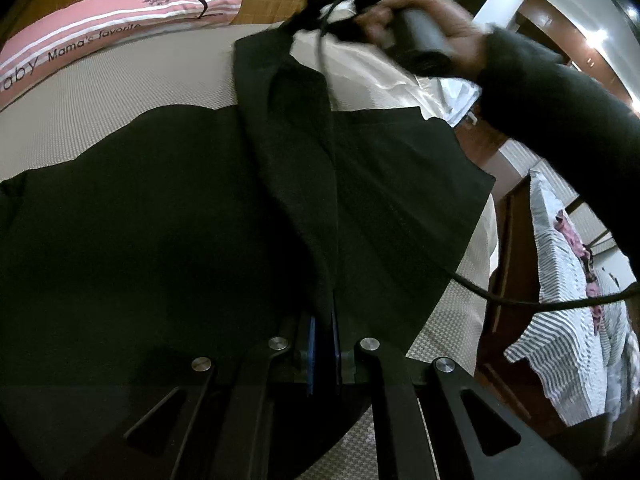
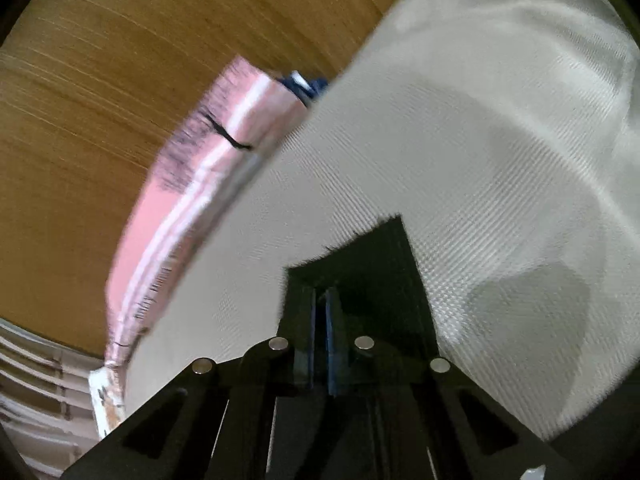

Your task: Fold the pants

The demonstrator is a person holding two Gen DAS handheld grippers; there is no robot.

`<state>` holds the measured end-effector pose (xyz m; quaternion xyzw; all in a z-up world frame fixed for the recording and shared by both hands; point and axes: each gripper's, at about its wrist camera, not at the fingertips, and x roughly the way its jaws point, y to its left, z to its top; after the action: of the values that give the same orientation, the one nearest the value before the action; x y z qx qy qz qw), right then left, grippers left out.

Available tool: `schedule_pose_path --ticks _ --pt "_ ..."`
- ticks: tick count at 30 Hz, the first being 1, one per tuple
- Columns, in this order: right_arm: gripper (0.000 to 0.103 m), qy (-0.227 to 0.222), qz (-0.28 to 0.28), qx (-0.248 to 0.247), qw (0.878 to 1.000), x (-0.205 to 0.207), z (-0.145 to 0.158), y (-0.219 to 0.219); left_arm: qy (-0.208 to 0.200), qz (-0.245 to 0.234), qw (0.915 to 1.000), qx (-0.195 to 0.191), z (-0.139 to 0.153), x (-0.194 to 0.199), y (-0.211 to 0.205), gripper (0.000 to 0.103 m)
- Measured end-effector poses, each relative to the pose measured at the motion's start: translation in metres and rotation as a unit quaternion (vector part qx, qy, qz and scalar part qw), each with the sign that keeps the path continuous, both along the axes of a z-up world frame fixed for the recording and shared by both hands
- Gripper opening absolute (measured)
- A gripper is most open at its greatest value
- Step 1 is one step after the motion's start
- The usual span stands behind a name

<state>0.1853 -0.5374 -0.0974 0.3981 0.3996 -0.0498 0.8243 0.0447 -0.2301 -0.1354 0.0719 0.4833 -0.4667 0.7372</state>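
Lifting one fold taut between them, the left gripper (image 1: 323,344) and right gripper (image 2: 322,336) each clamp black pants (image 1: 160,220) above the bed (image 1: 120,80), seemingly to double them over.

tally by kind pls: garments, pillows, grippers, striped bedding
Black pants: 1
Pink pillow: 1
Grippers: 2, left gripper, right gripper
Striped bedding: 1
Total: 5

Black hand-held grippers, dark sleeve, bare skin

Each hand-held gripper (image 1: 323,344) (image 2: 321,340) is showing black linkage arms, four silver rivets and blue finger pads (image 1: 311,354); the right hand (image 1: 432,20) is showing bare skin, a dark sleeve (image 1: 560,120) and a trailing black cable (image 1: 520,300).
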Motion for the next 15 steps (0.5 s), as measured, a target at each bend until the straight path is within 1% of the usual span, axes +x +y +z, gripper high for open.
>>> schedule_pose_path --ticks 1,3,5,6,7,10,12,13,15 --pt "0.004 -0.014 -0.005 -0.005 1.0 -0.012 0.015 -0.002 -0.002 0.002 1.0 0.004 0.001 -0.001 -0.001 0.007" --pt "0.004 -0.028 -0.014 -0.012 0.999 -0.033 0.036 -0.005 -0.011 0.002 0.9999 0.013 0.002 -0.003 -0.004 0.007" --pt "0.004 -0.044 -0.034 -0.027 0.998 -0.067 0.06 -0.013 -0.029 -0.001 0.9992 0.028 0.005 -0.008 -0.008 0.007" --pt "0.004 -0.048 -0.041 -0.029 0.998 -0.078 0.065 -0.015 -0.037 -0.002 0.9987 0.036 0.006 -0.011 -0.01 0.007" --pt "0.004 -0.054 -0.057 -0.033 0.996 -0.102 0.074 -0.021 -0.045 -0.003 0.9981 0.042 0.006 -0.013 -0.012 0.007" --pt "0.004 -0.05 -0.093 -0.049 0.993 -0.156 0.084 -0.03 -0.071 -0.01 0.9956 0.06 0.01 -0.023 -0.018 0.007" --pt "0.004 -0.046 -0.115 -0.051 0.991 -0.189 0.081 -0.044 -0.096 -0.022 0.9923 0.074 0.012 -0.032 -0.024 0.007" --pt "0.004 -0.042 -0.131 -0.049 0.989 -0.211 0.077 -0.053 -0.11 -0.026 0.9902 0.082 0.013 -0.036 -0.027 0.007" --pt "0.004 -0.031 -0.156 -0.049 0.986 -0.243 0.068 -0.065 -0.141 -0.042 0.9841 0.1 0.013 -0.046 -0.036 0.007"
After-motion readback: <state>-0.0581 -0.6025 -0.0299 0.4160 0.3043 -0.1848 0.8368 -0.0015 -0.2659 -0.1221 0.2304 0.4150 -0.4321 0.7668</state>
